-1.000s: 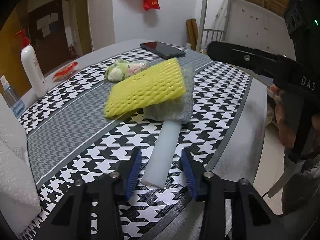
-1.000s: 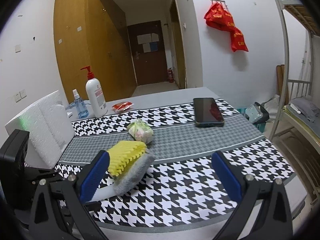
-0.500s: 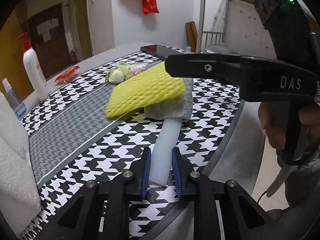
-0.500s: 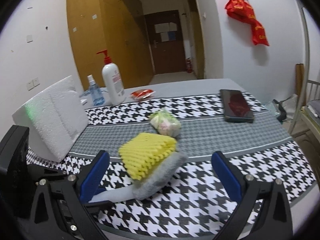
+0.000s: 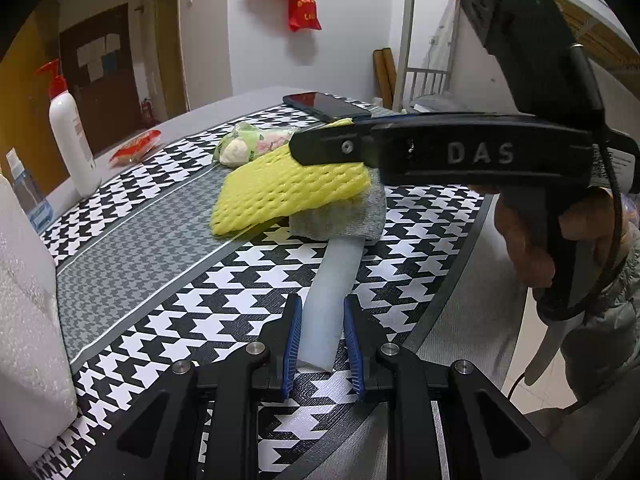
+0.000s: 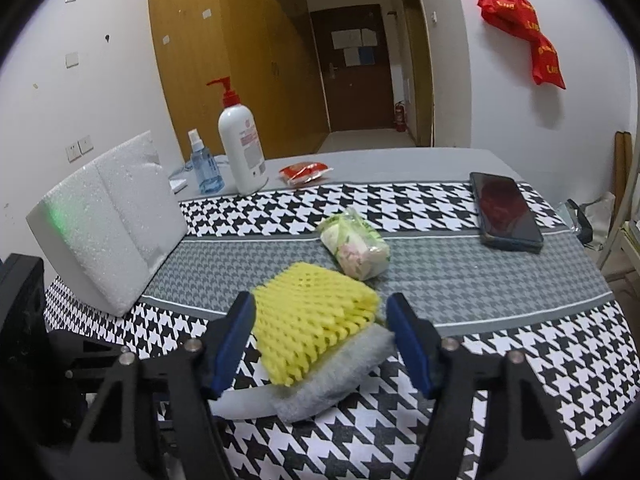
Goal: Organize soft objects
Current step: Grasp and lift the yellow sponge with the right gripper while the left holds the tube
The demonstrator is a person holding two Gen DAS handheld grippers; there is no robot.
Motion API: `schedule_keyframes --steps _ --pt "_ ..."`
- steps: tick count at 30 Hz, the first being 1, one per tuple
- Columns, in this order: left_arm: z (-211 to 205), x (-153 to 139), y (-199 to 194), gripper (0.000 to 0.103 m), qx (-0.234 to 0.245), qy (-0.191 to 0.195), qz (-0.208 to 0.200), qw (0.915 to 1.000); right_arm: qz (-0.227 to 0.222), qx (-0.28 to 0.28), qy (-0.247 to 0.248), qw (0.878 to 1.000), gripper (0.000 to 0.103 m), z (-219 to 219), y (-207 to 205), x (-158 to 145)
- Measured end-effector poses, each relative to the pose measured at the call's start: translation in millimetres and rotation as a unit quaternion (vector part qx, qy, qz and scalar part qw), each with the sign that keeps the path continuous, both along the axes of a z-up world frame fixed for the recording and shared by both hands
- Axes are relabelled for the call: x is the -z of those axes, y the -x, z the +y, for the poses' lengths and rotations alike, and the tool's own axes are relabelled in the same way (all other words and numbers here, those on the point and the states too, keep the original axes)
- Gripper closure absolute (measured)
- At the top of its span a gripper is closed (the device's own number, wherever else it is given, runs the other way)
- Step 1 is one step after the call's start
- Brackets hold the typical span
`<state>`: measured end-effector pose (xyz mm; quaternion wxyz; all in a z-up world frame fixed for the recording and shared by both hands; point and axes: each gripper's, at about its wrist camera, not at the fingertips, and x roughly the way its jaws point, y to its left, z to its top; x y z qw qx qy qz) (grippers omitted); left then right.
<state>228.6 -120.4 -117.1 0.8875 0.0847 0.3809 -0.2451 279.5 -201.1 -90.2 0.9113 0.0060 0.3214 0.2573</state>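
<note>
A yellow foam net (image 6: 316, 328) lies on a grey foam pad (image 6: 340, 380), which rests on the far end of a white foam strip (image 5: 336, 280). My left gripper (image 5: 322, 344) is shut on the near end of that strip, which lies on the tablecloth. My right gripper (image 6: 320, 340) straddles the yellow net, with its jaws closing. Both blue pads stand close beside the net's edges, and no squeeze shows. In the left wrist view one of its black fingers (image 5: 440, 152) crosses above the yellow net (image 5: 288, 192).
A clear bag of soft items (image 6: 356, 248) lies just behind the stack. A white styrofoam block (image 6: 108, 220) stands at the left, with a pump bottle (image 6: 244, 148), spray bottle (image 6: 206, 172) and red packet (image 6: 304, 170) behind. A phone (image 6: 506, 212) lies far right on the houndstooth cloth (image 6: 520, 340).
My left gripper closed on the white foam strip. My right gripper moved in over the yellow net, and its jaws narrowed around it.
</note>
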Motion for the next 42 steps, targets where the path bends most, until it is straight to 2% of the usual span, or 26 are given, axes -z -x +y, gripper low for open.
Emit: schedule_keyframes --steps 1,4,5,8,11,15,21,25,27,29,30,35,42 --pt "1 0 0 0.080 0.000 0.002 0.001 1.0000 0.003 0.000 0.004 1.000 0.035 2 -1 2" --pt "1 -1 -1 0.080 0.000 0.002 0.001 1.0000 0.009 -0.003 0.019 1.000 0.058 7 -2 7" --pt "1 -1 -1 0.080 0.000 0.001 0.001 1.0000 0.010 -0.004 0.019 1.000 0.068 7 -2 8" --pt "1 0 -2 0.080 -0.002 0.000 -0.001 1.0000 0.002 -0.003 0.006 1.000 0.085 3 -1 4" --pt "1 0 -1 0.080 -0.006 -0.001 -0.003 1.0000 -0.009 0.000 -0.005 1.000 0.088 -2 3 -6" --pt "5 -3 1 0.085 -0.017 0.003 -0.007 0.9998 -0.016 0.011 -0.013 1.000 0.089 -13 10 -17" --pt "30 -8 5 0.086 -0.066 0.008 -0.007 0.9978 -0.016 0.052 -0.008 0.998 0.089 -40 23 -21" --pt "38 -11 10 0.086 -0.082 0.008 -0.010 0.9965 -0.008 0.079 -0.002 0.997 0.088 -59 33 -14" --pt "38 -13 12 0.086 -0.087 0.007 -0.014 0.9961 -0.011 0.098 0.012 0.995 0.079 -66 37 -11" --pt "39 -15 14 0.086 -0.086 0.008 -0.017 0.9961 -0.020 0.124 0.037 0.991 0.034 -71 40 -10" --pt "38 -16 16 0.086 -0.087 0.008 -0.019 0.9960 -0.027 0.131 0.040 0.990 0.030 -74 43 -11" --pt "41 -20 21 0.086 -0.096 0.015 -0.027 0.9949 -0.046 0.129 0.039 0.990 0.029 -79 53 -22" --pt "50 -23 28 0.086 -0.115 0.027 -0.030 0.9926 -0.076 0.064 0.076 0.992 0.029 -43 71 -28"
